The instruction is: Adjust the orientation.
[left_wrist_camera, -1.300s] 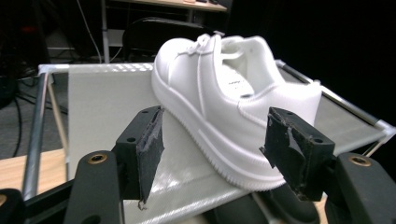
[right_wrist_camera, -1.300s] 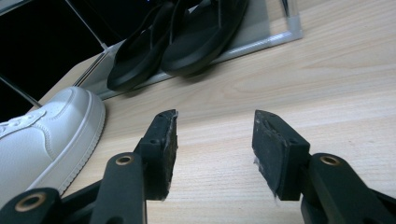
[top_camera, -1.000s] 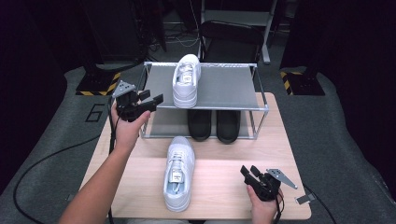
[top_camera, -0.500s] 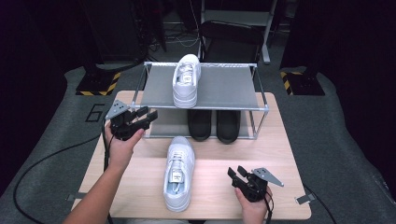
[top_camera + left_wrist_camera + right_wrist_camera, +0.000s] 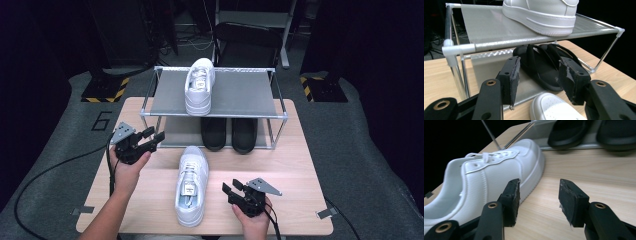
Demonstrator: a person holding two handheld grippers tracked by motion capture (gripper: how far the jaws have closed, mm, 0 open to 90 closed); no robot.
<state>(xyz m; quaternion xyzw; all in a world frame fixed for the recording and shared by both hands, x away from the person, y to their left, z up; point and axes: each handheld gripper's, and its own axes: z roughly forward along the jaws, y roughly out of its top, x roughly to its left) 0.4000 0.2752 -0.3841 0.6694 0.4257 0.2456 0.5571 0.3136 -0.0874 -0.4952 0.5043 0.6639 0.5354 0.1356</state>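
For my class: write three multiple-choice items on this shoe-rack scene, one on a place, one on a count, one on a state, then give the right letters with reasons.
1. Where are the black slides?
A. on the rack's top shelf
B. on the rack's lower shelf
C. on the floor

2. How many white sneakers are there?
A. one
B. two
C. three

3. How do the right gripper's jaws stand?
A. open, holding nothing
B. shut on a sneaker
C. shut on a slide

Key: 1 B, they sit under the rack's top shelf. 2 B, the sneaker on the top shelf and the sneaker on the table. 3 A, bare table shows between its pads.
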